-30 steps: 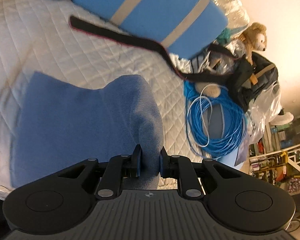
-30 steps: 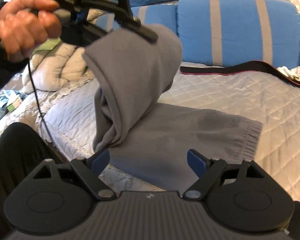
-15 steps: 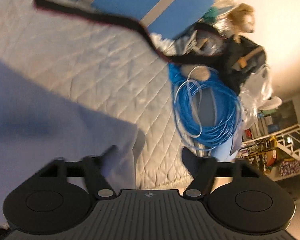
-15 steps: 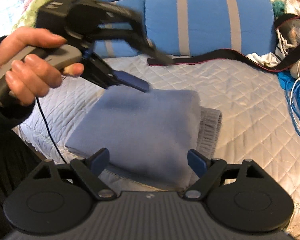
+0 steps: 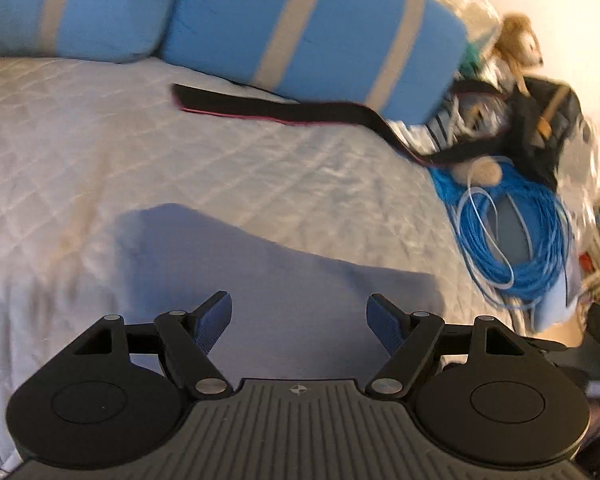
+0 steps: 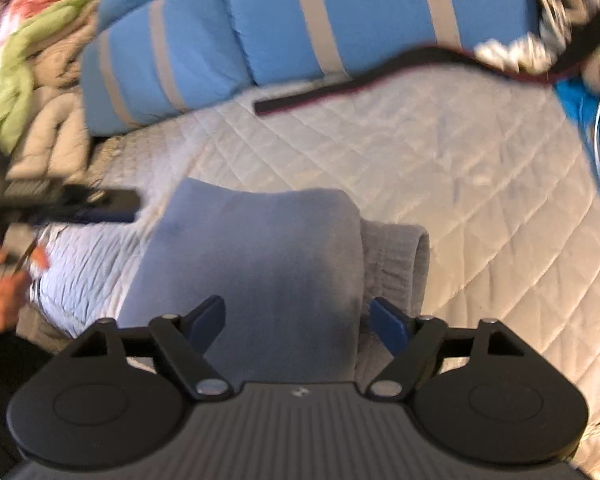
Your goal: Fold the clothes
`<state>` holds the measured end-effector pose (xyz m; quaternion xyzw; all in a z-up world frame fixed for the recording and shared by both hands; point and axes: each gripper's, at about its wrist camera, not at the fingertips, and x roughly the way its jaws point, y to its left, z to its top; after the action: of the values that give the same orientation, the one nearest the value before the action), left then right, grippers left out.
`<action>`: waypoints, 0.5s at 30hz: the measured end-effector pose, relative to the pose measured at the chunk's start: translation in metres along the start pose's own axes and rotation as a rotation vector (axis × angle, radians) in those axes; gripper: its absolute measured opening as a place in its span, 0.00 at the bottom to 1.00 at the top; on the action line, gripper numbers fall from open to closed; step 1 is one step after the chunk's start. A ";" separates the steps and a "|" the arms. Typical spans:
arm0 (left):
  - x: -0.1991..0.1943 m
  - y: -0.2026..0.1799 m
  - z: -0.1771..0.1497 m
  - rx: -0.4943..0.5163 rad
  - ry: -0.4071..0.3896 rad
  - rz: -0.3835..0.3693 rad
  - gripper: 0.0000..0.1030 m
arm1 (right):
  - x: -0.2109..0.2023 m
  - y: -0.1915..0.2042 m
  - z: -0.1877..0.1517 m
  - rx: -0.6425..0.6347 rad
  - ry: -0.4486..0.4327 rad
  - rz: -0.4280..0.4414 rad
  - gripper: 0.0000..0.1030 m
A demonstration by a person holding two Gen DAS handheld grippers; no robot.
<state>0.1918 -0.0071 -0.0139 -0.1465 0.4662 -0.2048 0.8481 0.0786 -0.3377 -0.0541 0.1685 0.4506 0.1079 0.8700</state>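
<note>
White quilted bedspread (image 5: 180, 160), blue striped pillows (image 5: 300, 28) along the top, a black strap (image 5: 280, 110) trailing beneath them, blue cable coil (image 5: 520, 240) at right. The folded grey garment (image 6: 260, 260) lies low centre in the right wrist view. Left gripper (image 5: 299, 316) hangs over it, fingers wide, gripping nothing. Right gripper (image 6: 298, 318) angles down, jaws closing, cloth below them, pads not pressing. A hand (image 6: 0, 300) shows lower left.
</note>
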 end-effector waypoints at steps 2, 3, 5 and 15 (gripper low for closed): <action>-0.002 0.019 -0.005 -0.064 -0.028 -0.017 0.71 | 0.014 -0.008 0.008 0.049 0.045 0.005 0.69; -0.004 0.028 -0.007 -0.096 -0.042 -0.026 0.71 | 0.021 -0.010 0.012 0.070 0.073 0.008 0.68; -0.004 0.045 -0.011 -0.173 -0.051 -0.026 0.71 | 0.035 -0.017 0.017 0.111 0.126 -0.002 0.61; -0.009 0.052 -0.006 -0.225 -0.038 -0.096 0.71 | 0.033 -0.040 0.020 0.281 0.187 0.116 0.13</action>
<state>0.1934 0.0427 -0.0330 -0.2668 0.4627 -0.1886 0.8241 0.1153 -0.3671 -0.0832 0.3034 0.5297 0.1094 0.7845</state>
